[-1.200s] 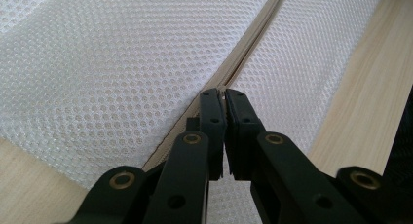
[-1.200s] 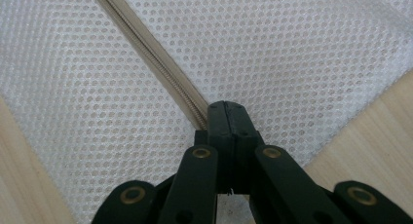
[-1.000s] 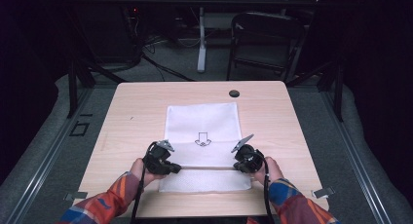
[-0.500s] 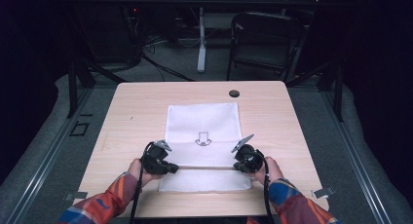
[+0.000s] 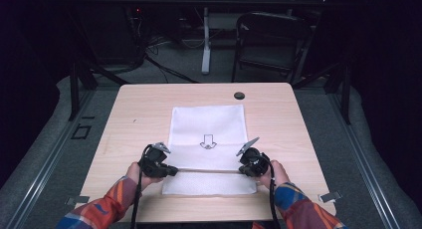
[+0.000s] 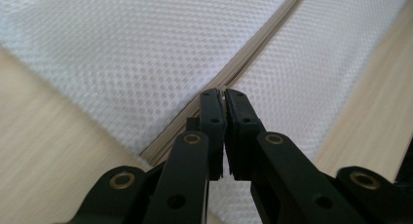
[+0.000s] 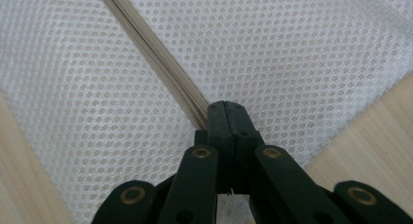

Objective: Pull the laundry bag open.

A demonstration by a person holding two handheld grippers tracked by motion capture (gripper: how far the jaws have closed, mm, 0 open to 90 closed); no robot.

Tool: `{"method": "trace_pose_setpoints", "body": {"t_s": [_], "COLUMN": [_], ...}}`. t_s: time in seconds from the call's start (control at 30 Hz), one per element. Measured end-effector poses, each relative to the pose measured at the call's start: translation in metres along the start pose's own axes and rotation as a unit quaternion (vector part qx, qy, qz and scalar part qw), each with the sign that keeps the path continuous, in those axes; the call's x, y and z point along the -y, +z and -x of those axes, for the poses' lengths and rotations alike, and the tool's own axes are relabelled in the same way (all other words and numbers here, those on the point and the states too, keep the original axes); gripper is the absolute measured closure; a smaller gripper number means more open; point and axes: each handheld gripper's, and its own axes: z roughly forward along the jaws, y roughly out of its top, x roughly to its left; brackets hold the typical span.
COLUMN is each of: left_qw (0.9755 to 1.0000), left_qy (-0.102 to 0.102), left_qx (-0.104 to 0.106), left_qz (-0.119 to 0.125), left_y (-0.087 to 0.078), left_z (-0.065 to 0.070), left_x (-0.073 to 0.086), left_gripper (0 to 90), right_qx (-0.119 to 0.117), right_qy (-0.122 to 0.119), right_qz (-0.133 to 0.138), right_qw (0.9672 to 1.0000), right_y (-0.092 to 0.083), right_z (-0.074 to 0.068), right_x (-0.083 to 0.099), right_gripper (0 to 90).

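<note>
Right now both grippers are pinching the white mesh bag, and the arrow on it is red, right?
Not quite: the arrow is black and white, as the high view shows. Both the left gripper and the right gripper do pinch the bag.

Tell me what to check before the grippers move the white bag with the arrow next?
1. Left gripper shut at the zipper line: ok.
2. Right gripper shut at the same zipper line: ok.
3. Whether each gripper really pinches the fabric or the zipper: cannot tell.
4. White mesh bag lying flat on the table, arrow facing up: ok.
5. Both grippers level with each other across the bag: ok.
6. Table around the bag free of clutter, with a small black cap far off: ok.
</note>
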Motion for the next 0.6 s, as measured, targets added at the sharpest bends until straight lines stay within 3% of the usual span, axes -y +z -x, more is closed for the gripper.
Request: {"method": "trace_pose_setpoints", "body": {"t_s": [0.33, 0.37, 0.4, 0.47, 0.53, 0.6], "left_qw": [0.9999, 0.9998, 1.0000, 0.9998, 0.9997, 0.9996], "left_qy": [0.009, 0.006, -0.001, -0.004, -0.016, -0.016], "left_qx": [-0.010, -0.016, -0.007, -0.019, -0.016, -0.023], "left_qz": [-0.005, -0.005, 0.000, -0.003, 0.005, 0.004], "left_y": [-0.002, -0.002, -0.003, -0.005, -0.008, -0.011], "left_z": [0.003, 0.002, 0.000, -0.003, -0.005, -0.007], "left_x": [0.001, 0.002, 0.004, 0.006, 0.008, 0.010], "left_gripper": [87.0, 87.0, 87.0, 87.0, 86.9, 86.9], "right_qx": [-0.001, -0.001, -0.001, -0.002, -0.002, -0.002], "right_qy": [0.001, 0.001, 0.001, 0.002, 0.002, 0.001], "right_qz": [0.003, 0.002, 0.003, 0.003, 0.003, 0.003], "right_qw": [1.0000, 1.0000, 1.0000, 1.0000, 1.0000, 1.0000], "right_y": [0.000, 0.000, 0.000, 0.000, 0.000, 0.000], "right_z": [0.000, 0.000, 0.000, 0.000, 0.000, 0.000], "right_x": [0.000, 0.000, 0.000, 0.001, 0.001, 0.000], "right_gripper": [90.0, 90.0, 90.0, 90.0, 90.0, 90.0]}}
